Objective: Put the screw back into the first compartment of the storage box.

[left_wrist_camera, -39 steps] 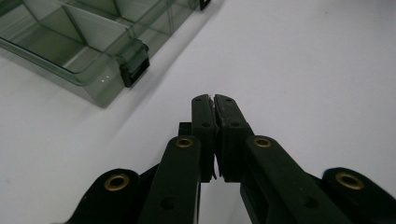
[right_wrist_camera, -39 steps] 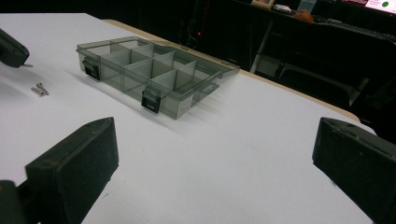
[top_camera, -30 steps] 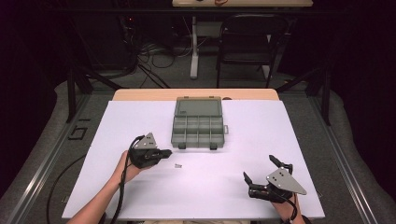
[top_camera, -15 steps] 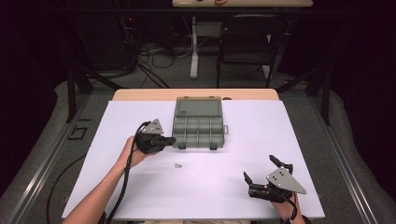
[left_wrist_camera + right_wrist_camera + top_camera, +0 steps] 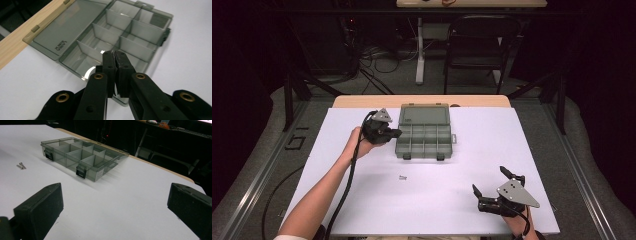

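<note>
Smoky translucent plastic organizer box (image 5: 424,134), lid flat open, rectangular compartments; left gripper (image 5: 115,60) jaws together above it, right gripper (image 5: 493,186) jaws apart.

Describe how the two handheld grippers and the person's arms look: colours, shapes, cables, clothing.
Both the left gripper and the right gripper are black, each topped by a grey three-cornered plate. The left gripper's arms carry brass-coloured pivot rivets, and its jaws end in flat black pads. A black cable trails from it along the bare forearm; a white sleeve edge shows at the elbow. The right gripper's pads are blocky and matte.
</note>
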The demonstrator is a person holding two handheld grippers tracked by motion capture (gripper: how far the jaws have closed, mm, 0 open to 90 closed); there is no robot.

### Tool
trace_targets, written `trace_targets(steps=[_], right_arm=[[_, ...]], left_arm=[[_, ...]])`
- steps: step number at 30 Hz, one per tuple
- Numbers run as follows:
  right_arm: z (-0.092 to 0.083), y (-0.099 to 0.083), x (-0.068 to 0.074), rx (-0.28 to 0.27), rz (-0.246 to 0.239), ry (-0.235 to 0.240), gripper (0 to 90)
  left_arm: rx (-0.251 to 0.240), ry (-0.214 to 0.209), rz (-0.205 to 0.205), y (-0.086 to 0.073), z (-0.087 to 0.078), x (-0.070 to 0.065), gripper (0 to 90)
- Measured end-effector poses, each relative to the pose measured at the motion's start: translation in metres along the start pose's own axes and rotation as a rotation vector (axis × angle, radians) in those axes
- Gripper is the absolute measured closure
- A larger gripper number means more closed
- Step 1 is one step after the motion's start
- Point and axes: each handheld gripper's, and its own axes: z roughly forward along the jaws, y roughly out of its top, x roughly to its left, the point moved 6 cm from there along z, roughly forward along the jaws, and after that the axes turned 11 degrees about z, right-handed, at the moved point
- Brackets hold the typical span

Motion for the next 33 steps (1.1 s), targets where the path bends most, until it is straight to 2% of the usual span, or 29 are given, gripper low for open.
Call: trace_targets(steps=[1, 3, 5, 6, 11, 15, 18, 21, 23, 26, 27, 29, 33], right_arm=[[0.0, 0.0, 0.0, 0.0, 0.0, 0.0, 0.0], [0.0, 0.0, 0.0, 0.001, -0.001, 0.001, 0.0], [0.0, 0.0, 0.0, 0.004, 0.0, 0.001, 0.0], [0.0, 0.0, 0.0, 0.006, 0.002, 0.0, 0.0], [0.001, -0.001, 0.0, 0.008, -0.002, 0.001, 0.0], [0.001, -0.001, 0.001, 0.007, -0.005, 0.009, 0.0], [0.001, -0.001, 0.001, 0.008, -0.004, 0.01, 0.0], [0.0, -0.001, 0.001, 0.009, -0.003, 0.01, 0.0], [0.001, -0.001, 0.001, 0.009, -0.004, 0.011, 0.0], [0.001, -0.001, 0.001, 0.009, -0.005, 0.01, 0.0], [0.001, -0.001, 0.001, 0.008, -0.005, 0.01, 0.0], [0.001, -0.001, 0.001, 0.01, -0.005, 0.01, 0.0], [0.001, -0.001, 0.001, 0.01, -0.007, 0.013, 0.0]], left_arm=[[0.0, 0.0, 0.0, 0.0, 0.0, 0.0, 87.4], [0.019, 0.007, -0.02, 0.003, 0.01, 0.01, 87.4], [0.024, 0.012, -0.023, 0.004, 0.012, 0.012, 87.4], [0.038, 0.013, -0.031, 0.006, 0.02, 0.017, 87.4], [0.071, 0.019, -0.043, 0.006, 0.033, 0.023, 87.1], [0.102, 0.02, -0.063, 0.0, 0.049, 0.028, 86.9], [0.106, 0.018, -0.089, -0.004, 0.054, 0.03, 86.2], [0.109, 0.015, -0.099, -0.007, 0.056, 0.032, 77.0], [0.111, 0.014, -0.12, -0.009, 0.056, 0.033, 70.4], [0.093, -0.006, -0.144, -0.01, 0.051, 0.034, 59.3], [0.086, -0.002, -0.146, -0.011, 0.048, 0.033, 56.6], [0.087, 0.011, -0.149, -0.011, 0.047, 0.032, 45.3], [0.092, 0.044, -0.136, -0.012, 0.039, 0.026, 26.4]])
